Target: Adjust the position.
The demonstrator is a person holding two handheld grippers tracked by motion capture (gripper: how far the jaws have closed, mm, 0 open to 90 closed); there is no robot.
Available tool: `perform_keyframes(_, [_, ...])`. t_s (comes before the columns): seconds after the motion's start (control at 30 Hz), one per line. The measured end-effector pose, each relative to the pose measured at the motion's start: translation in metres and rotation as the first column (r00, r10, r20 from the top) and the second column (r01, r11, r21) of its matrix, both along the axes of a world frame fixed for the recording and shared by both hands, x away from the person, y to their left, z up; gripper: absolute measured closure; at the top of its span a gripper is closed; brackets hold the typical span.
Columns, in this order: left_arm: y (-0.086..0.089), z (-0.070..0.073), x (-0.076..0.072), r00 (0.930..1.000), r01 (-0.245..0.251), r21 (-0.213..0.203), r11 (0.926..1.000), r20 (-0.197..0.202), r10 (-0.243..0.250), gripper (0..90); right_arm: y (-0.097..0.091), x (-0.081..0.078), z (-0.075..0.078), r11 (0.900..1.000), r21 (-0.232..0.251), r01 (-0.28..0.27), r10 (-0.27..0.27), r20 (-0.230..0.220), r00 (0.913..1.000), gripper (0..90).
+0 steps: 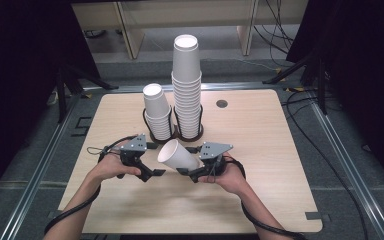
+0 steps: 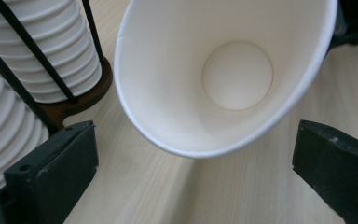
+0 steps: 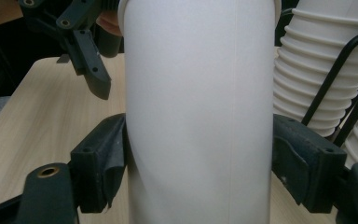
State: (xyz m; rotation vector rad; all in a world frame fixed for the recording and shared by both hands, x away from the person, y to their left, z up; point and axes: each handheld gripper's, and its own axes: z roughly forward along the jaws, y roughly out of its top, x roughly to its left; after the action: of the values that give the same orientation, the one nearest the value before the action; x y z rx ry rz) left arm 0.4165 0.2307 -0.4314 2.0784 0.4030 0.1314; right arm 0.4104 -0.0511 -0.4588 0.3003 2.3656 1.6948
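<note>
One white paper cup (image 1: 177,156) held on its side just above the tabletop (image 1: 260,145), mouth turned toward the left gripper (image 1: 152,173), base end toward the right gripper (image 1: 186,172). Pinched across its wall by the right gripper's jaws, pads pressed against both sides in the right gripper view (image 3: 200,116). Left gripper's jaws spread wide, clear of the cup; seen from the left gripper view, the open mouth and round bottom of the cup (image 2: 223,79) just ahead of and between the two pads, touching neither. Two stacks of white cups behind, each standing in a dark wire holder: a short stack (image 1: 157,112) on the left, a tall stack (image 1: 187,85) just beside it on the right. Held cup just in front of the holders' bases. Both hands low near the tabletop, cables trailing back along the forearms.
</note>
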Motion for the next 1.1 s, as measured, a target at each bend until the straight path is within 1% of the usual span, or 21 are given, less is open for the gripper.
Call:
perform_keyframes(0.03, [-0.0006, -0.002, -0.0001, 1.0, -0.006, -0.017, 0.9998, -0.008, 0.005, 0.0, 0.0003, -0.0005, -0.0004, 1.0, 0.004, -0.001, 0.001, -0.01, 1.0, 23.9])
perform_keyframes(0.07, [-0.0004, -0.0028, 0.001, 1.0, 0.002, -0.006, 1.0, -0.008, -0.002, 0.0, 0.0005, -0.0009, -0.0002, 1.0, 0.008, 0.003, -0.002, -0.013, 0.9999, 23.9])
perform_keyframes(0.1, [-0.0018, -0.0044, -0.0002, 0.9997, -0.014, -0.02, 0.9997, -0.022, 0.014, 0.0, -0.0003, -0.0003, 0.0003, 1.0, 0.001, 0.005, -0.005, -0.001, 1.0, 23.9])
perform_keyframes(0.13, [-0.0023, -0.0052, -0.0002, 0.9994, -0.018, -0.024, 0.9996, -0.029, 0.017, 0.0, 0.0002, 0.0, -0.0001, 0.9999, 0.01, 0.008, -0.008, 0.003, 1.0, 23.9])
perform_keyframes(0.17, [-0.0025, -0.0058, 0.0005, 0.9994, -0.014, -0.026, 0.9996, -0.032, 0.013, 0.0, 0.0001, 0.0001, 0.0, 0.9999, 0.007, 0.008, -0.008, 0.004, 1.0, 23.9])
perform_keyframes(0.27, [-0.0044, -0.0074, 0.0017, 0.9987, -0.011, -0.06, 0.9981, -0.05, 0.008, 0.0, 0.0001, 0.0005, 0.0007, 0.9999, 0.01, 0.007, -0.007, 0.017, 0.9998, 23.9])
perform_keyframes(0.3, [-0.0047, -0.0072, 0.002, 0.9989, -0.021, -0.053, 0.9984, -0.043, 0.018, 0.0, 0.0, 0.0004, 0.001, 1.0, 0.008, 0.005, -0.005, 0.017, 0.9998, 23.9])
perform_keyframes(0.33, [-0.0052, -0.0075, 0.0029, 0.999, -0.013, -0.054, 0.9985, -0.044, 0.011, 0.0, 0.0006, 0.0001, 0.0007, 0.9999, 0.013, 0.007, -0.008, 0.016, 0.9999, 23.9])
perform_keyframes(0.4, [-0.0064, -0.006, 0.0025, 0.9991, -0.021, -0.044, 0.9988, -0.037, 0.02, 0.0, 0.0002, 0.0009, 0.0005, 1.0, 0.002, -0.002, 0.002, 0.023, 0.9997, 23.9])
perform_keyframes(0.43, [-0.0064, -0.0052, 0.0038, 0.9996, -0.008, -0.032, 0.9995, -0.028, 0.007, 0.0, 0.0, 0.0006, 0.0007, 1.0, 0.0, 0.001, -0.001, 0.025, 0.9997, 23.9])
perform_keyframes(0.5, [-0.0084, -0.0037, 0.0028, 0.9994, -0.016, -0.054, 0.9984, -0.032, 0.014, 0.0, -0.0001, 0.0004, 0.0006, 1.0, -0.003, 0.0, 0.0, 0.021, 0.9998, 23.8])
perform_keyframes(0.63, [-0.0097, -0.0026, 0.0036, 0.9996, -0.013, -0.057, 0.9983, -0.025, 0.012, 0.0, 0.001, 0.0003, 0.0002, 1.0, 0.001, 0.004, -0.004, 0.035, 0.9994, 23.8])
perform_keyframes(0.67, [-0.0097, -0.0028, 0.0041, 0.9995, -0.01, -0.064, 0.9979, -0.029, 0.008, 0.0, 0.0022, -0.0013, -0.0006, 1.0, 0.006, -0.007, 0.007, 0.003, 1.0, 23.8])
perform_keyframes(0.7, [-0.01, -0.0031, 0.0042, 0.9994, -0.01, -0.07, 0.9975, -0.032, 0.008, 0.0, 0.0023, -0.0015, -0.0007, 0.9999, 0.004, -0.01, 0.01, 0.001, 1.0, 23.8])
perform_keyframes(0.73, [-0.0099, -0.003, 0.004, 0.9995, -0.013, -0.066, 0.9977, -0.031, 0.011, 0.0, 0.0021, -0.0009, -0.0004, 1.0, -0.003, -0.01, 0.01, 0.012, 0.9999, 23.8])
perform_keyframes(0.87, [-0.0098, -0.0031, 0.0052, 0.9991, 0.003, -0.08, 0.9968, -0.042, -0.007, 0.0, 0.0033, -0.0019, -0.0012, 0.9999, -0.003, -0.012, 0.012, 0.014, 0.9998, 23.7])
perform_keyframes(0.9, [-0.0086, -0.0026, 0.0064, 0.9997, 0.005, -0.063, 0.998, -0.024, -0.007, 0.0, 0.0034, -0.002, -0.0011, 0.9999, 0.001, -0.01, 0.01, 0.01, 0.9999, 23.7])
perform_keyframes(0.93, [-0.0101, -0.0028, 0.0051, 0.9991, 0.0, -0.094, 0.9956, -0.042, -0.004, 0.0, 0.0035, -0.0018, -0.0009, 0.9999, 0.001, -0.01, 0.01, 0.012, 0.9999, 23.7])
perform_keyframes(0.97, [-0.0103, -0.0025, 0.0052, 0.999, 0.002, -0.096, 0.9954, -0.044, -0.007, 0.0, 0.0037, -0.0018, -0.0009, 0.9999, 0.001, -0.014, 0.014, 0.011, 0.9998, 23.7])
perform_keyframes(1.03, [-0.0104, -0.0019, 0.0054, 0.9991, -0.001, -0.097, 0.9953, -0.042, -0.004, 0.0, 0.0038, -0.001, -0.0005, 0.9999, -0.002, -0.014, 0.014, 0.032, 0.9994, 23.7])
perform_keyframes(1.1, [-0.0103, -0.0016, 0.0059, 0.9989, 0.0, -0.104, 0.9946, -0.047, -0.005, 0.0, 0.0042, -0.0006, -0.0005, 0.9999, -0.002, -0.015, 0.015, 0.036, 0.9993, 23.7])
